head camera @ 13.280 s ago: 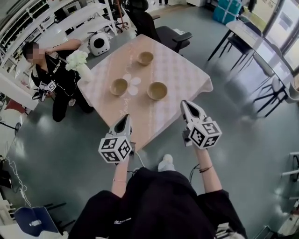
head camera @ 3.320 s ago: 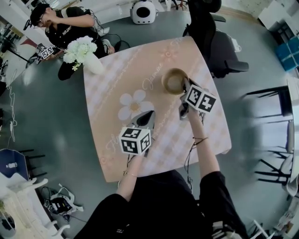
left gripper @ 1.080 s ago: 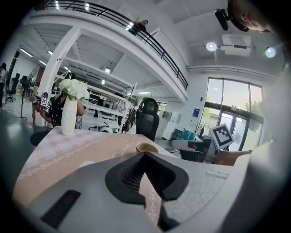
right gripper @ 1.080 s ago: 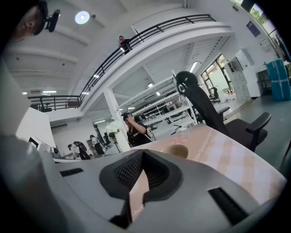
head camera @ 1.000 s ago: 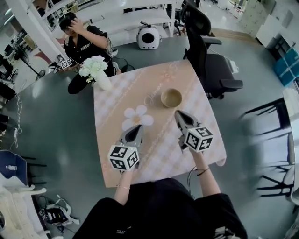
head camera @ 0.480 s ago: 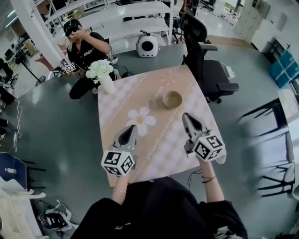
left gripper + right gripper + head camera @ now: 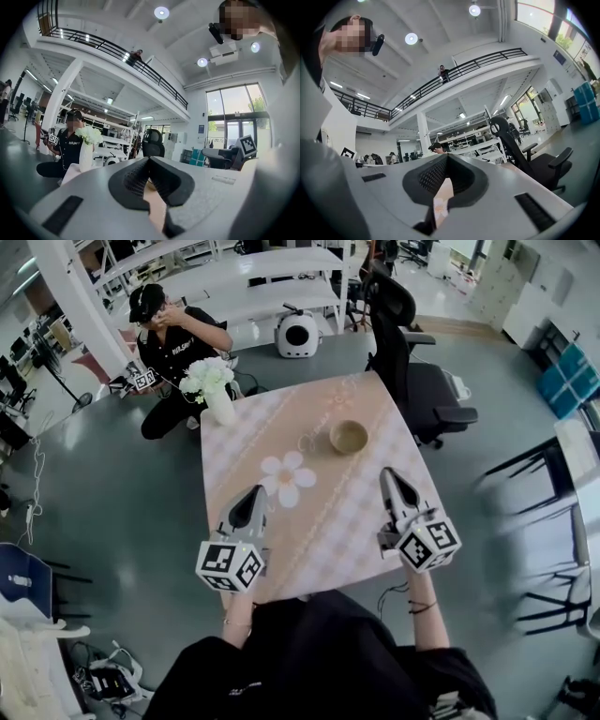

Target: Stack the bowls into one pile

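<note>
Tan bowls point(image 7: 349, 436) sit as one pile — left tongs point(image 7: 252, 493) and right tongs point(image 7: 387, 473) (both empty) pressed together.

Grey glossy floor point(image 7: 112, 484); black office chair point(image 7: 417, 390) beside table point(image 7: 319, 521); mezzanine railing point(image 7: 117, 49); tall windows point(image 7: 232, 117).

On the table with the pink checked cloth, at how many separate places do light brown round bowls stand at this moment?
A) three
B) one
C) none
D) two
B: the head view shows light brown round bowls at a single place on the pink checked cloth, on the side near the black office chair.
</note>
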Demonstrator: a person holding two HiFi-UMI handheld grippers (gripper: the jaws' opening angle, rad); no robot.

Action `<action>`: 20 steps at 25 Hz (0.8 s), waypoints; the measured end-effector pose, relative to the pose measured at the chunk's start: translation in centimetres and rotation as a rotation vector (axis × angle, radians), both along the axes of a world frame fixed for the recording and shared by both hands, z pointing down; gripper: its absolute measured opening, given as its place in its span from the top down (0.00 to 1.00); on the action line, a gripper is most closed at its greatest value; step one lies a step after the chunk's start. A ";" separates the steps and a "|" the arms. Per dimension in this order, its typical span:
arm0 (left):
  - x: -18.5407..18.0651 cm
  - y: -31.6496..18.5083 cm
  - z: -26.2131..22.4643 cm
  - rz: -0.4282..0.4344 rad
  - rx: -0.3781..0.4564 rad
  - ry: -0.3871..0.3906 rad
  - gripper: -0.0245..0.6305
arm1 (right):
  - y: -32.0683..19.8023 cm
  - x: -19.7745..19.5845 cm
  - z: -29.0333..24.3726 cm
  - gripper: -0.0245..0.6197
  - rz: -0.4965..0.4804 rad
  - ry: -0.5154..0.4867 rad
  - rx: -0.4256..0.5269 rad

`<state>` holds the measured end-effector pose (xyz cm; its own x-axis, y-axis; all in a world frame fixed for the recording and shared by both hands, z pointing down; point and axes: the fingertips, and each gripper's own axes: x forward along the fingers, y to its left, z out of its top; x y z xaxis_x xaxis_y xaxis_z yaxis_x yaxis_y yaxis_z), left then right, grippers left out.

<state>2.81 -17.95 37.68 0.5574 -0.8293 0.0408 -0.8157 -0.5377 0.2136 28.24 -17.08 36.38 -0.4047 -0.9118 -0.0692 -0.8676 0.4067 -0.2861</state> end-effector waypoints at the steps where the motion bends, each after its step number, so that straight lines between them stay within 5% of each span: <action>1: -0.2 0.0 -0.1 -0.005 0.003 -0.002 0.97 | 0.1 0.1 -0.1 0.97 0.006 -0.002 0.003; 20: -1.5 -0.2 -0.9 -0.058 0.038 -0.037 0.97 | 0.2 1.3 -0.6 0.97 0.065 0.057 0.024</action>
<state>1.35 -18.15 36.77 0.5066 -0.8617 0.0287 -0.8529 -0.4960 0.1631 29.56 -16.85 35.77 -0.3486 -0.9347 -0.0701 -0.9069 0.3552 -0.2266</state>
